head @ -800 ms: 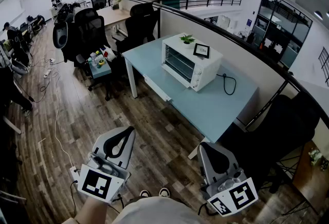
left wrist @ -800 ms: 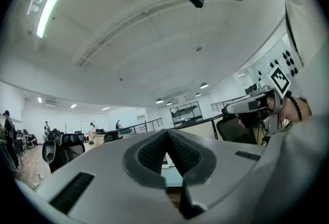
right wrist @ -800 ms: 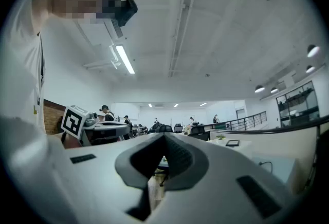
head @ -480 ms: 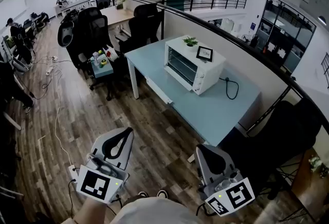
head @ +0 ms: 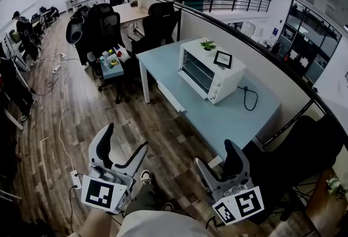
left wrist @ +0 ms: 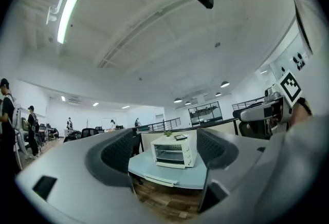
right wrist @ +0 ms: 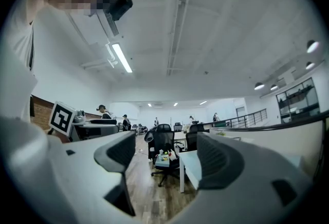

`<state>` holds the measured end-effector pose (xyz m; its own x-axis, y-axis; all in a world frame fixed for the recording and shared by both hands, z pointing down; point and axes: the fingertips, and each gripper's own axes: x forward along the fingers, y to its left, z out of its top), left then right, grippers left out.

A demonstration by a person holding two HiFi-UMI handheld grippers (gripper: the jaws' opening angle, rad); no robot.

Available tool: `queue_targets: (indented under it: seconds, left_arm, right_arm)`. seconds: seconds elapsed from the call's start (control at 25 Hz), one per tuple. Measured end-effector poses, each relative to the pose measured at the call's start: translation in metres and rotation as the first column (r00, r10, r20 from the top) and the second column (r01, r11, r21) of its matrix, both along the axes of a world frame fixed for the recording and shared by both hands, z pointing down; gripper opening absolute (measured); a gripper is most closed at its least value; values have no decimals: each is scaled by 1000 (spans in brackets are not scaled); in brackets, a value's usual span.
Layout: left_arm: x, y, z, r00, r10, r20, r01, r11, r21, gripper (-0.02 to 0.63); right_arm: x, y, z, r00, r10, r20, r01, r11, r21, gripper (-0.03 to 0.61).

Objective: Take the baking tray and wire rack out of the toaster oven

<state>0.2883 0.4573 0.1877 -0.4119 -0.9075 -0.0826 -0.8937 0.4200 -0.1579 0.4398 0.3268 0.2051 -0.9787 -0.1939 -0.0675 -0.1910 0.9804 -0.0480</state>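
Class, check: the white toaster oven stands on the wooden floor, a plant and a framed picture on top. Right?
No: the toaster oven stands on the blue table, not the floor; plant and framed picture on top, as the head view shows.

**Office surroundings around the work table**

A light-blue table (head: 234,119) is set along a grey partition (head: 244,43). A small potted plant (head: 208,44) and a black picture frame (head: 223,59) are seen close together. A black power cord (head: 249,98) lies looped on the tabletop. Beyond stand black office chairs (head: 104,30) and a small cart (head: 112,69) of colourful items, on wood-plank flooring (head: 81,122).
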Motion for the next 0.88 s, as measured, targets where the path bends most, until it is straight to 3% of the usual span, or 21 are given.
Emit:
queue_targets:
  seconds: [0.48, 0.64, 0.88]
  left_arm:
    - [-87, -41, 19, 998, -41, -45, 41, 999, -6, 374]
    - [-129, -61, 28, 997, -44, -69, 44, 999, -12, 374]
    - [-200, -102, 40, 989, 18, -146, -21, 1000, -20, 374]
  right_arm:
    - [-84, -52, 29, 998, -9, -61, 6, 999, -45, 373]
    - [-124, -74, 42, 998, -21, -54, 14, 992, -129, 348]
    - [-193, -109, 59, 997, 8, -78, -26, 973, -231, 350]
